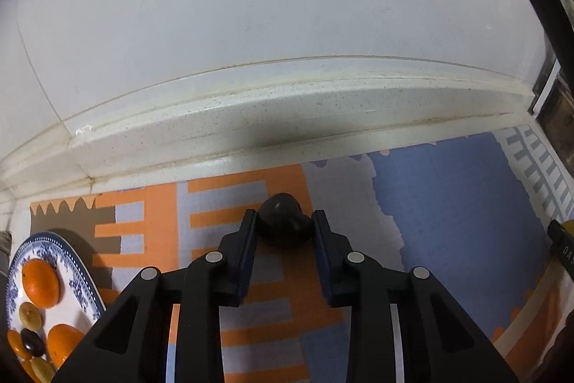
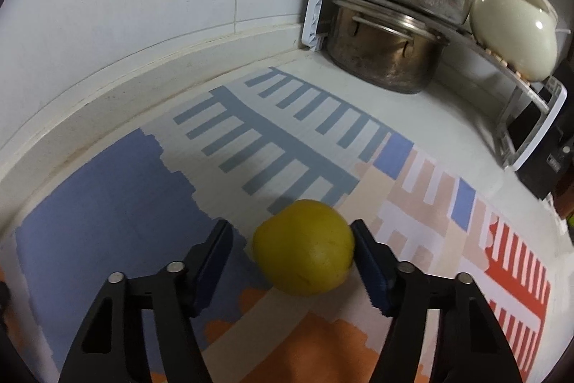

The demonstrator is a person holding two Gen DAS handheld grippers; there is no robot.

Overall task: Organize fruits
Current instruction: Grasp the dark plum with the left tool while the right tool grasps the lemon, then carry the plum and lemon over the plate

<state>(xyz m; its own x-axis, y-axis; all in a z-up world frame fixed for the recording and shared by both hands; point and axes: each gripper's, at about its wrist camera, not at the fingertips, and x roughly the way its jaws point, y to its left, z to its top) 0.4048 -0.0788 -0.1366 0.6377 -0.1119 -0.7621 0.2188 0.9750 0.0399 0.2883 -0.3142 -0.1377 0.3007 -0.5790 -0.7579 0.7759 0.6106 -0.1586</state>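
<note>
Left gripper (image 1: 285, 221) fingers clamped on dark fruit (image 1: 284, 219), bound for plate (image 1: 88, 279); right gripper (image 2: 292, 252) fingers apart, straddling yellow fruit (image 2: 304, 246) on surface.

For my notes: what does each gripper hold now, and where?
Left gripper clamps the dark fruit by its sides. Right gripper is open around the yellow fruit, not holding it.

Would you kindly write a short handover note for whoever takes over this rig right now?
Left tongs: closed on a dark fruit above the mat.
Right tongs: open around a yellow fruit on the mat; right finger touches it, left finger clear.
Plate, far left: already holds oranges and small fruits.
Left to do: carry the dark fruit to the plate, then grip and move the yellow one.
</note>
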